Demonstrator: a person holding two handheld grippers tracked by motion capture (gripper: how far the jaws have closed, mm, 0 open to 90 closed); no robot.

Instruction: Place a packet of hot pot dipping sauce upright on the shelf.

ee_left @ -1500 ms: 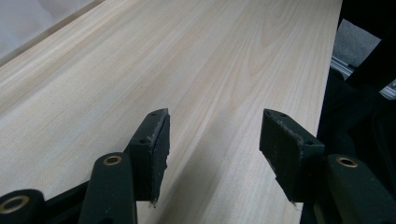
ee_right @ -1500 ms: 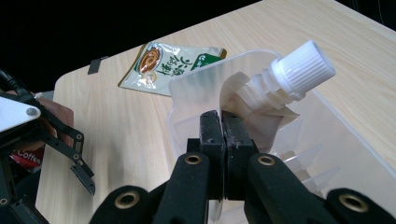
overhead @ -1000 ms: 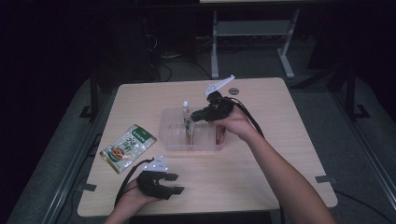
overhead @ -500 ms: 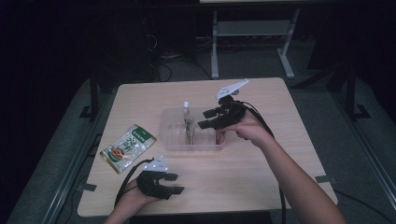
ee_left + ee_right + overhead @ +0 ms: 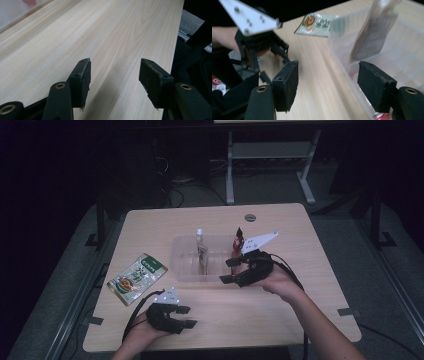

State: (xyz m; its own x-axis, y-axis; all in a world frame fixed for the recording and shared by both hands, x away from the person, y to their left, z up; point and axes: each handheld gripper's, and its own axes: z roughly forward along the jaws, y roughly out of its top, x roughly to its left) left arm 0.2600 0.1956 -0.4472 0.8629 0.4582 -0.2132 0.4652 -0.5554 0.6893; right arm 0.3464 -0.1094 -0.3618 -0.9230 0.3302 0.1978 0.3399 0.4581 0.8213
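Both claws gape (empty) — right claw (image 5: 328,87) view reveals bin (image 5: 387,45), left claw (image 5: 115,82) table (image 5: 100,30).

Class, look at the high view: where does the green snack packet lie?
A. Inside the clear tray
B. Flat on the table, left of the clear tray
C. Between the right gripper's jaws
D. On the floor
B: the green snack packet lies flat on the table, left of the clear tray.

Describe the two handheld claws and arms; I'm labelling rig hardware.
Both the left claw and right claw are black, with two flat, textured jaws and brass-coloured pivot rivets. Each carries a pale grey three-cornered plate and trails a black cable. The forearms are bare, no sleeves showing.
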